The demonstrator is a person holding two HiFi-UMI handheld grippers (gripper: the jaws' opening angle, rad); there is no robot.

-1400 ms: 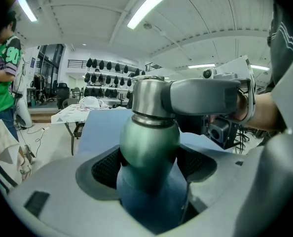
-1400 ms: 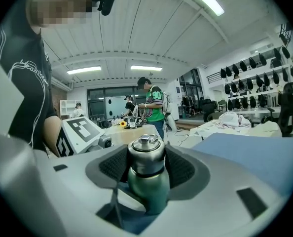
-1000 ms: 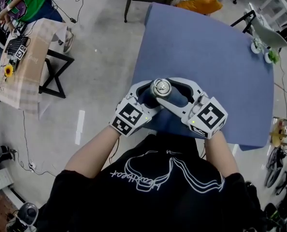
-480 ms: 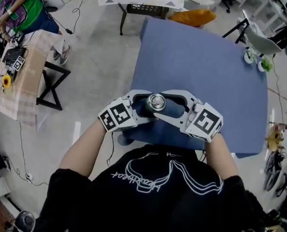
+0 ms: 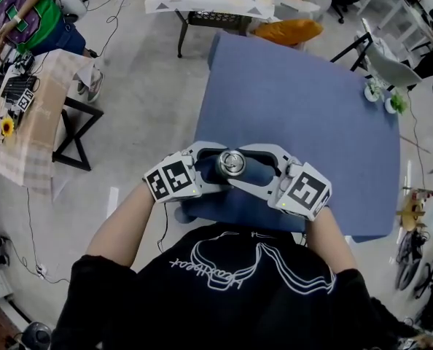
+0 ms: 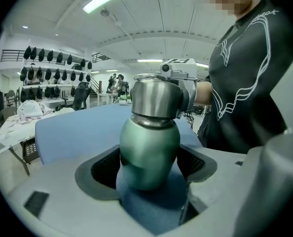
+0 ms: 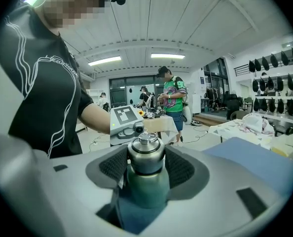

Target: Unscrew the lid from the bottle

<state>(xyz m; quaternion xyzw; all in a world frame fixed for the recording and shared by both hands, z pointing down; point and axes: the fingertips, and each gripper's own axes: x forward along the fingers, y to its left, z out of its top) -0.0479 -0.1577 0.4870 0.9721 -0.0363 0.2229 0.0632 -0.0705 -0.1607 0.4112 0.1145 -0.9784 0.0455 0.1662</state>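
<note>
A green metal bottle point(image 6: 149, 149) with a steel lid point(image 5: 231, 164) is held upright above the near edge of the blue table point(image 5: 304, 100). My left gripper point(image 5: 215, 168) is shut on the bottle's green body, with its dark pads point(image 6: 99, 167) against both sides in the left gripper view. My right gripper point(image 5: 247, 165) comes in from the other side and is shut on the lid point(image 7: 145, 154). Its textured pads point(image 7: 114, 168) press the lid's sides, and the green body point(image 7: 147, 189) hangs below them. The bottle's base is hidden.
A cloth-covered side table point(image 5: 34, 115) stands on the floor to the left, with a person in green point(image 5: 27, 9) beside it. Two small white pots point(image 5: 380, 97) sit at the blue table's far right edge. An orange object point(image 5: 289, 29) lies beyond the far edge.
The left gripper's marker cube has swung outward to the left around the bottle. Both grippers and the bottle sit a little lower and further left in view. Both grips hold.
</note>
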